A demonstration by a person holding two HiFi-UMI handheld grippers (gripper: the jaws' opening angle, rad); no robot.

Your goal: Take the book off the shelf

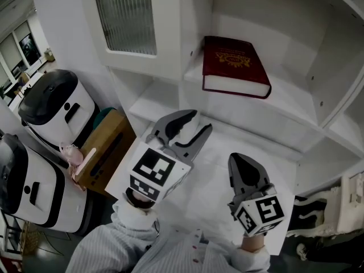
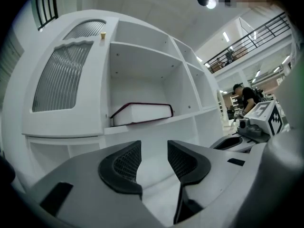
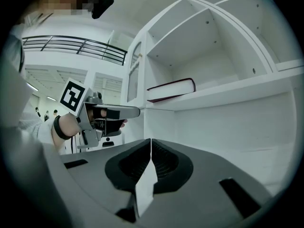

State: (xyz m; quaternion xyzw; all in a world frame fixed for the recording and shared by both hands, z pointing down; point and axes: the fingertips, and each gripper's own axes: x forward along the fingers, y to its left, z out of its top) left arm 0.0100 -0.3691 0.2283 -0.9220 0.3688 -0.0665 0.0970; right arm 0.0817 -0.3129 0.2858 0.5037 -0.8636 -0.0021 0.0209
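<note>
Maroon hardcover book (image 1: 234, 64) lies flat on the white shelf (image 1: 284, 115), gold-stamped cover up, page edges facing the shelf's front edge. It sits in the left part of its compartment, close to the left divider wall; the other compartments in view are bare. Nothing touches it. Left gripper (image 1: 198, 121) is held below and in front of the shelf's front edge, pointing up toward the book but well short of it. Its jaws stand moderately apart, with only empty air between the pads. Right gripper (image 1: 243, 161) sits lower and to the right, further from the book, jaws pressed together on nothing. Ribbed-glass door (image 1: 125, 16) to the left of the compartment is closed and out of the way. Judgement: task not started in any material sense. The approach is under way and no contact has been made. Left to do: reach the book, close on an edge, lift or slide it clear of the shelf.
</note>
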